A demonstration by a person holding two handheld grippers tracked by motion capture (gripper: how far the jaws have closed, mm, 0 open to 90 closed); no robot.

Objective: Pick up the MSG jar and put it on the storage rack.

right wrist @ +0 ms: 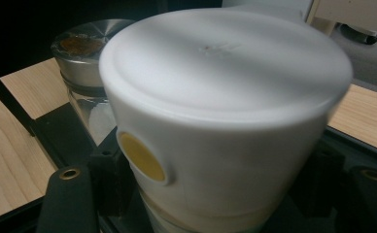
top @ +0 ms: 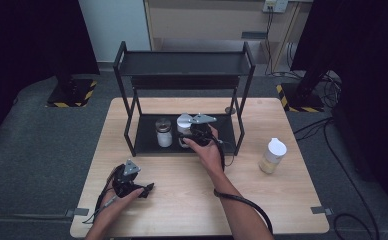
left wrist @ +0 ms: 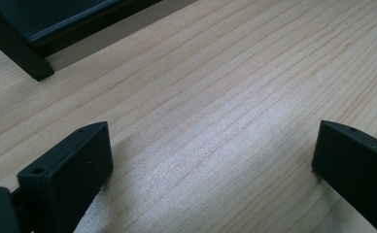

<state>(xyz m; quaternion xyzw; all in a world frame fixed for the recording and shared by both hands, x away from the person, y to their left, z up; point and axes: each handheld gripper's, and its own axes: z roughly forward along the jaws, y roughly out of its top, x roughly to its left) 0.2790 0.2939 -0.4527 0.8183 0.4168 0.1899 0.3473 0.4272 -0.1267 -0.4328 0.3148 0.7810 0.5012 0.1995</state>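
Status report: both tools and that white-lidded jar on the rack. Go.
Right tool shut on white-lidded jar, over black metal rack's lower shelf. Left tool open, empty, low over wooden table. Steel-lidded glass jar close beside; watch it.

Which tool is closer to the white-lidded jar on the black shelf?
The right tool. It is shut around the white-lidded jar on the rack's lower shelf. The left tool rests open on the table, well away from it.
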